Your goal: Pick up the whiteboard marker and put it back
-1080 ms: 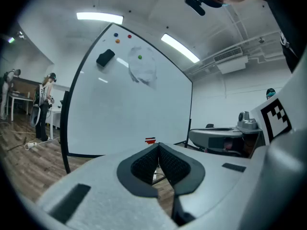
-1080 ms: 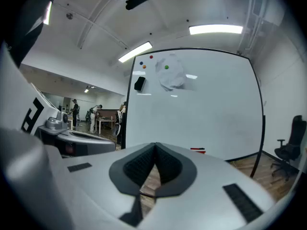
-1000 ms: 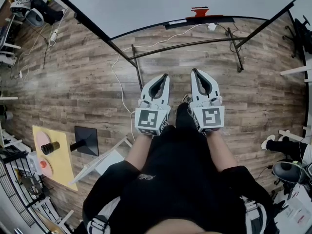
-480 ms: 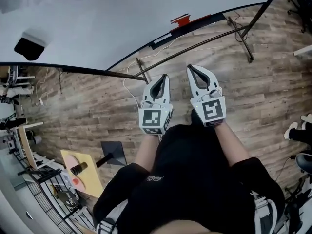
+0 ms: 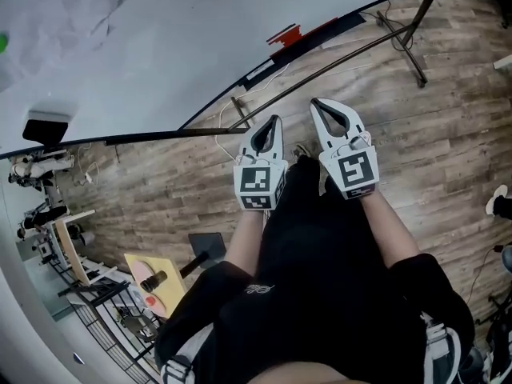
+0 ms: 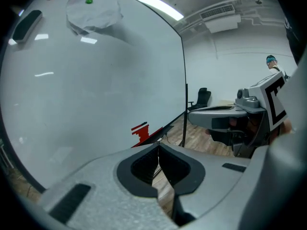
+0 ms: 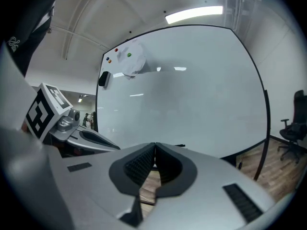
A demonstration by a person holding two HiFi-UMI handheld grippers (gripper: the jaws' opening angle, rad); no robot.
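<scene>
Here both the left gripper (image 5: 275, 120) and right gripper (image 5: 315, 102) face the whiteboard (image 5: 184, 46), fingers (image 6: 105, 186) together, empty.

Office: whiteboard (image 5: 200, 38), swivel chair (image 6: 203, 98)

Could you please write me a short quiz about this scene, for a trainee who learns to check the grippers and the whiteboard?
1. True or false: the left gripper and the right gripper both have their jaws shut, with nothing between them.
2. Where is the red object? A) on the bottom ledge of the whiteboard B) in a drawer C) between the right gripper's jaws
3. Fill in: the magnet on the paper sheet is ___.
Key: 1 true; 2 A; 3 green.
</scene>
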